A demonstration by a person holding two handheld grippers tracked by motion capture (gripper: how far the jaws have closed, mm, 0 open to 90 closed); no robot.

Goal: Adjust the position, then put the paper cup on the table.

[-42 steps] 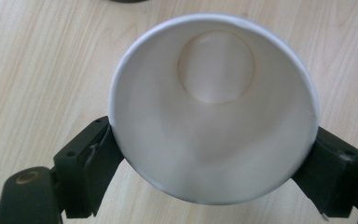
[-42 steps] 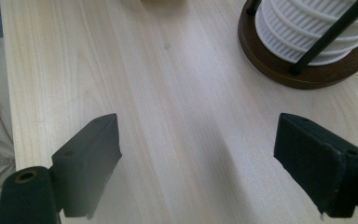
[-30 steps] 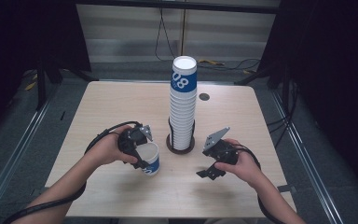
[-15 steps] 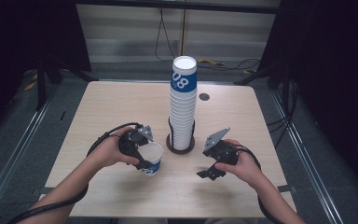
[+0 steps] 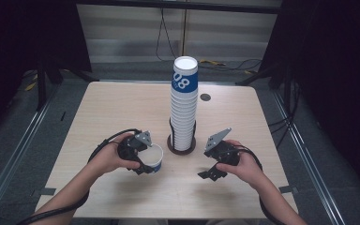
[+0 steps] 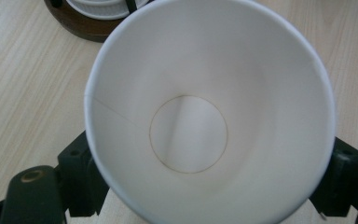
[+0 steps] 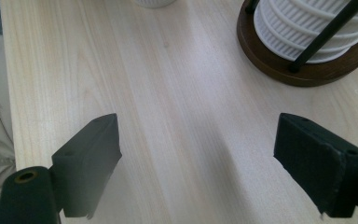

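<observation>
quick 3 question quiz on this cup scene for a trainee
1. True or false: the left tongs hold a cup.
2. What is between the jaws of the right tongs? A) a cup B) nothing C) a lid
3. Where does the stack stand?

Key: 1 true. 2 B: the jaws are wide apart above the bare table. 3 In a round brown holder near the table's middle.

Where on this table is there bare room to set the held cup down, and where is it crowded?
Free: the table's far-left stretch, its far-right corner beyond the small dark disc, and the near edge between the forearms. Crowded: around the cup stack, flanked by left gripper with cup and right gripper.
</observation>
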